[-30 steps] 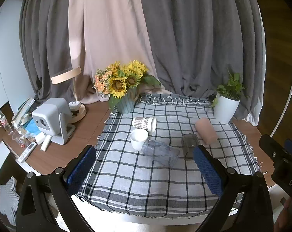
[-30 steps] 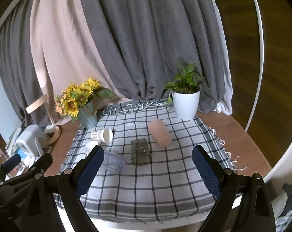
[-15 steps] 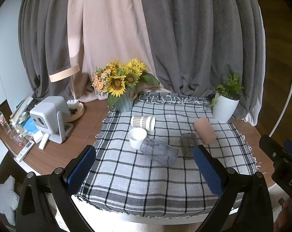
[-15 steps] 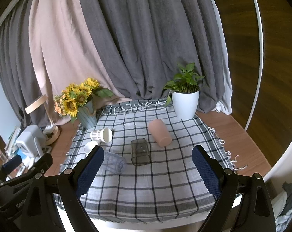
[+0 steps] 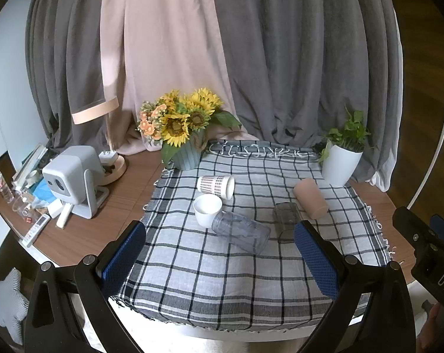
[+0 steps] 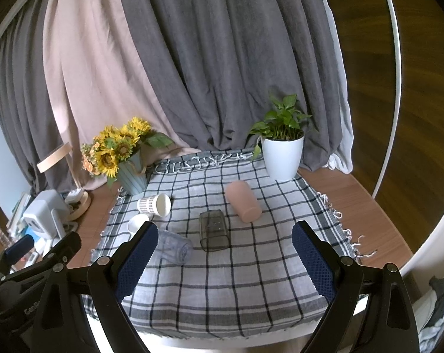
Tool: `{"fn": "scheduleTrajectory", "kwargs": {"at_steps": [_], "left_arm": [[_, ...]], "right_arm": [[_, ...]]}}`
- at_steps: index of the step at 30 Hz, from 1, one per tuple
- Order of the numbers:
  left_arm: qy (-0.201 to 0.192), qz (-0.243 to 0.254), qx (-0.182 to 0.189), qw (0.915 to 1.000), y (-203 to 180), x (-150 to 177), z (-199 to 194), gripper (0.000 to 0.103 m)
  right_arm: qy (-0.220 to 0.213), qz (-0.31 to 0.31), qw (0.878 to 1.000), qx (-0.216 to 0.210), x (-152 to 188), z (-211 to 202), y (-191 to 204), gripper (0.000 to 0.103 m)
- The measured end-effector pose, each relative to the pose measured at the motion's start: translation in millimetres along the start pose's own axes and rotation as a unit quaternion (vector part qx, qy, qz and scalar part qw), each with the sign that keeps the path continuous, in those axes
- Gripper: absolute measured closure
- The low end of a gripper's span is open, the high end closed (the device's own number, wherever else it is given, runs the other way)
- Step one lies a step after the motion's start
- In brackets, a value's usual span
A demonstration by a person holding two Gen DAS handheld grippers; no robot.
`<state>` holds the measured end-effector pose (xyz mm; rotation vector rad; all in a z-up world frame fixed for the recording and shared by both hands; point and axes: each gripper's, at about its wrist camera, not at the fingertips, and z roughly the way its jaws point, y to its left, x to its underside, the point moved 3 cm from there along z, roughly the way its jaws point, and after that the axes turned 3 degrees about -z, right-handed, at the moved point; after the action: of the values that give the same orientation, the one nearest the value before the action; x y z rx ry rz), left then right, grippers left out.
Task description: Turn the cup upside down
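We hold both tongs wide apart w/ nothing between them: left gripper [image 5: 220, 254] and right gripper [image 6: 225, 257] hang over the near edge of the checked cloth [image 6: 251, 288]. Cups sit mid-cloth: white cup [image 5: 207, 209] upright, patterned paper cup [image 5: 216, 186], clear tumbler [image 5: 241, 231], dark square cup [image 6: 214, 229] and pink cup [image 6: 243, 201] all on their sides.

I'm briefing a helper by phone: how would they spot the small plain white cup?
Find the checked cloth, then its left side, in front of the sunflower vase. The small white cup stands there upright, mouth up, between the patterned paper cup and the clear plastic cup. It alone stands; the other cups lie on their sides.
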<state>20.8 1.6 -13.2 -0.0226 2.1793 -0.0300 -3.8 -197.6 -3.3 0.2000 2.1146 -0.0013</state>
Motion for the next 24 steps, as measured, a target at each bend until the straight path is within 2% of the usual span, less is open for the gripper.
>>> {"fn": "scheduleTrajectory", "kwargs": {"at_steps": [24], "left_arm": [[0.006,-0.002,0.003,1.0000,-9.9,-2.5,1.7,0.000]], "right_arm": [[0.003,-0.001,1.000,0.002,-0.3,1.7,2.9,0.010]]}}
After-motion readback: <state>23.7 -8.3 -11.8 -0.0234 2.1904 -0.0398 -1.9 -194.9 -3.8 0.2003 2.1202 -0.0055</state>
